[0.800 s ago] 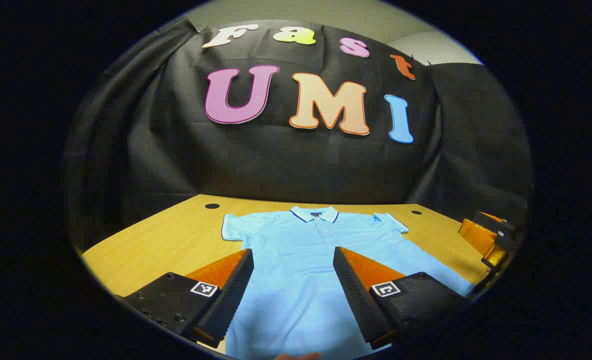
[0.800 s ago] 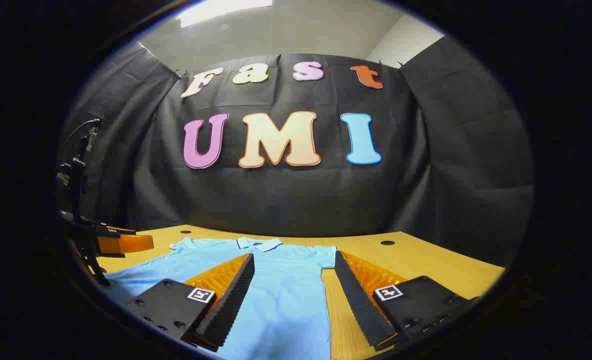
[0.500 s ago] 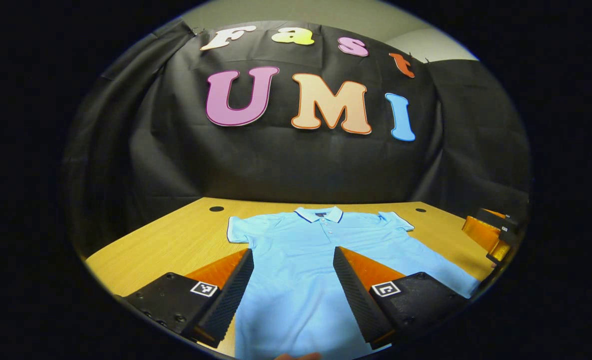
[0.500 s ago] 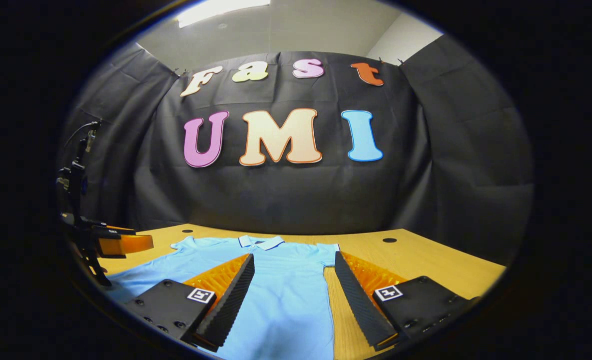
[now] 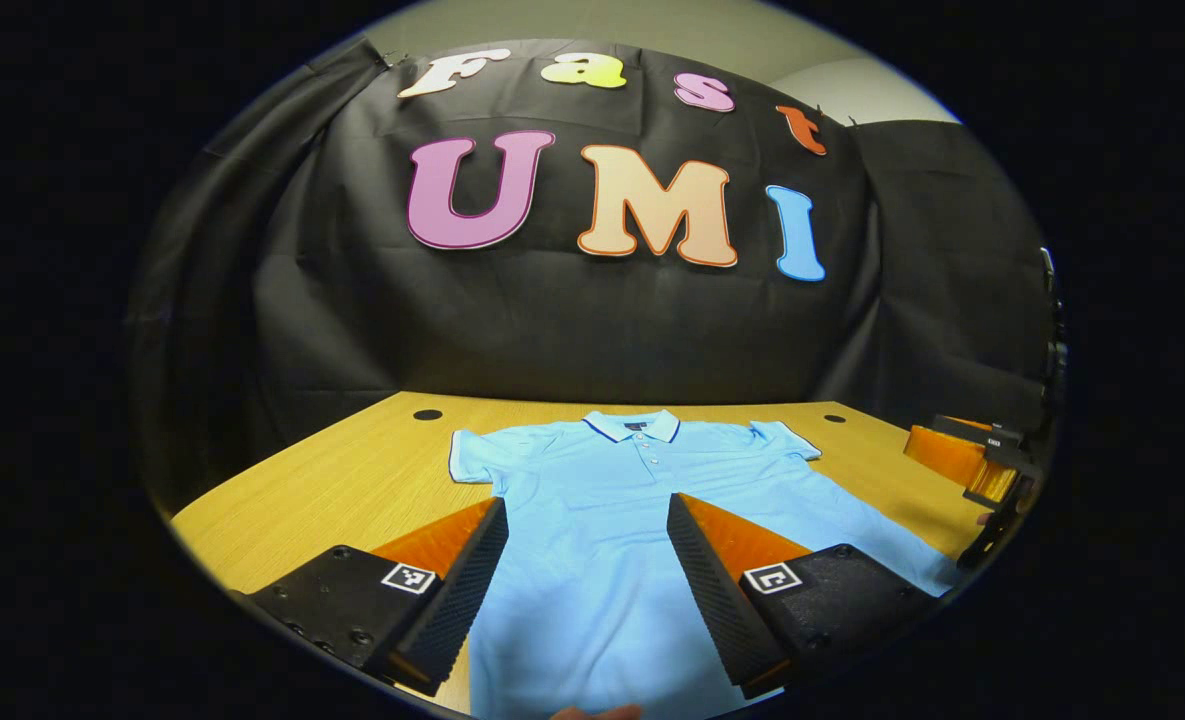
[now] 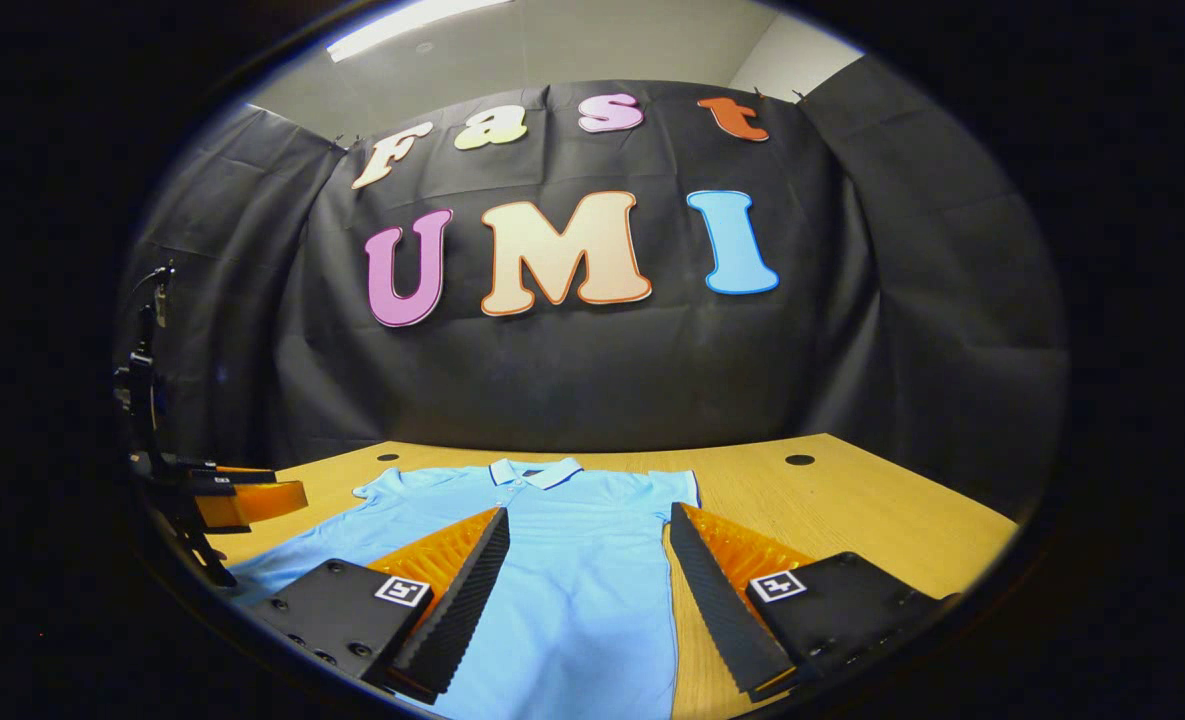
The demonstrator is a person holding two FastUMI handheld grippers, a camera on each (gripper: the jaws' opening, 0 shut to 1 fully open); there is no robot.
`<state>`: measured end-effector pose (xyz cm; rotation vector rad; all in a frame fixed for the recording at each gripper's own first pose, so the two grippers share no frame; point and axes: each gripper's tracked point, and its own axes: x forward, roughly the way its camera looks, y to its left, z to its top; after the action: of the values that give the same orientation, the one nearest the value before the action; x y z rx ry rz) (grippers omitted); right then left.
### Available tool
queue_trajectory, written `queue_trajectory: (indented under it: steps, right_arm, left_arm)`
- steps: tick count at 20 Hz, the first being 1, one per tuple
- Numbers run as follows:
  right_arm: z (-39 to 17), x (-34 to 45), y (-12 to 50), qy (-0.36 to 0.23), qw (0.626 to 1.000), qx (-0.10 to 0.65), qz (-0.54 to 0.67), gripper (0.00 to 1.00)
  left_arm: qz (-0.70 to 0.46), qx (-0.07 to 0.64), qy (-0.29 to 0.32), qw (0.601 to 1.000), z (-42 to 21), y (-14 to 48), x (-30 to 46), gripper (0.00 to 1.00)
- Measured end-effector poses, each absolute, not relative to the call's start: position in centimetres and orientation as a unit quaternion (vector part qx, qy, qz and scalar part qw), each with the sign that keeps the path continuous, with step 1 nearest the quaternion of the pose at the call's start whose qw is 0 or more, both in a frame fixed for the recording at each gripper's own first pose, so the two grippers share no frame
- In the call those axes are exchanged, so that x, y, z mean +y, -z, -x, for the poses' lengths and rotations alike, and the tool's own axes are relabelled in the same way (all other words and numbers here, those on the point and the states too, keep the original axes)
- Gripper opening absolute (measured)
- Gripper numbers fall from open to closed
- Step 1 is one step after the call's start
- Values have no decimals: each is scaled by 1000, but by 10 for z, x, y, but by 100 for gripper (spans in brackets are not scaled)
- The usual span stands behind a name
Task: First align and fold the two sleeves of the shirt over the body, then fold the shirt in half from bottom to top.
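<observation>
wooden table (image 5: 332,480) bears a flat blue shirt (image 5: 612,520); left tool (image 5: 584,590) and right tool (image 6: 584,600) gape unladen above it.

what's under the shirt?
The shirt lies flat on the wooden table. Whatever the cloth covers is hidden; both grippers hover open above it.
</observation>
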<state>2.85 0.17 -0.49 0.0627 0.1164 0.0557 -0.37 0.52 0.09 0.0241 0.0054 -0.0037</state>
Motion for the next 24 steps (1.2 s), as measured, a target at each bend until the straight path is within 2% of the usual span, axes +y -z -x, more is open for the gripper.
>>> queue_trajectory:
  steps: [4,11,20,24]
  right_arm:
    - [-59,-9,-13,-31,997,69,-14,100]
    - [-158,-21,-13,-43,988,146,-16,100]
    - [-259,-62,64,2,964,265,-2,100]
    - [-291,-76,100,23,953,294,-61,100]
  left_arm:
    - [-13,1,3,1000,6,-3,4,95]
    - [-6,2,10,1000,9,-5,6,95]
    - [-4,2,-3,1000,6,-7,20,95]
    - [-1,7,-3,1000,3,-3,21,95]
